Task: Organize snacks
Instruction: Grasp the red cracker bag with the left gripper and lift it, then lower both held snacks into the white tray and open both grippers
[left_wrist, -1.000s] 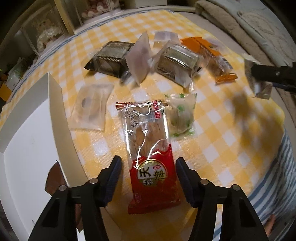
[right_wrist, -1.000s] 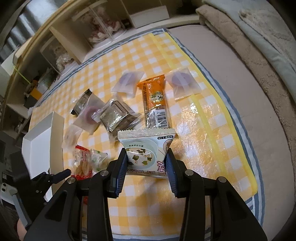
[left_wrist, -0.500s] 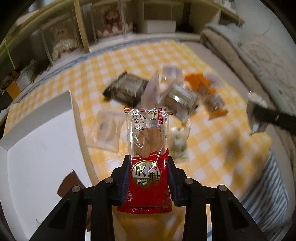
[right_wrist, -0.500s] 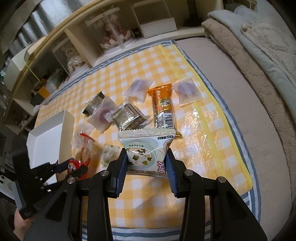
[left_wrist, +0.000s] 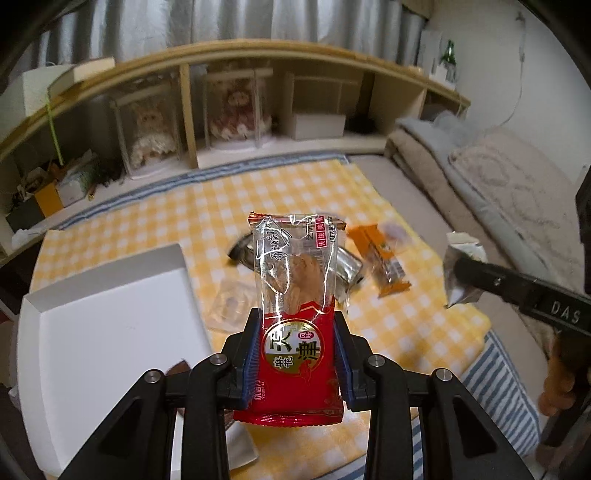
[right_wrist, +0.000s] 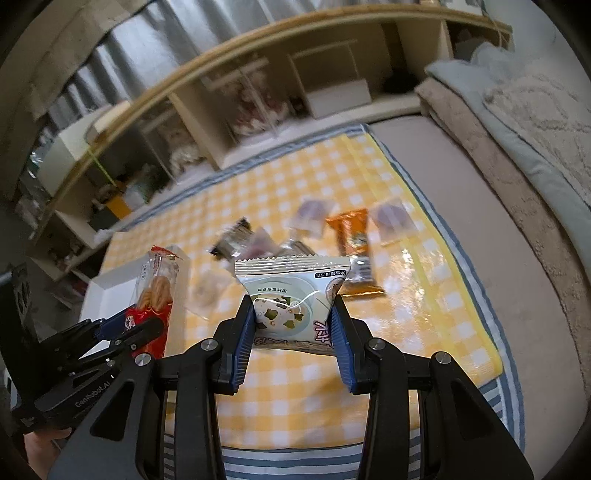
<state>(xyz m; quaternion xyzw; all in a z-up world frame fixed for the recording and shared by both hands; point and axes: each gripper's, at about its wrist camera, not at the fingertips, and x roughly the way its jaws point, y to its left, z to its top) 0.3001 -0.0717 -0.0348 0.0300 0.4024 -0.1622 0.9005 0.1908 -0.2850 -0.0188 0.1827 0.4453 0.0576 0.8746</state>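
Both hands loaded, each packet pinched only by its lower end.

Our left gripper (left_wrist: 297, 363) has its fingers pressed onto the red base of the red-and-clear cracker packet (left_wrist: 295, 295), which stands upright at the frame's centre, lifted above the yellow checked mat (left_wrist: 229, 206), with the white box (left_wrist: 107, 325) at lower left. Our right gripper (right_wrist: 293, 338) squeezes the pale seaweed-print packet (right_wrist: 291, 291) the same way, held over the mat at mid-frame. We judge the glossy film the main risk: a quick swing toward the box could let either packet slide out or flop sideways. The tall packet could also catch the box wall if carried too low. The two grippers sit near each other, so crossing paths could knock them together. The other snacks, including the orange bar (right_wrist: 351, 236), lie blurred on the mat.
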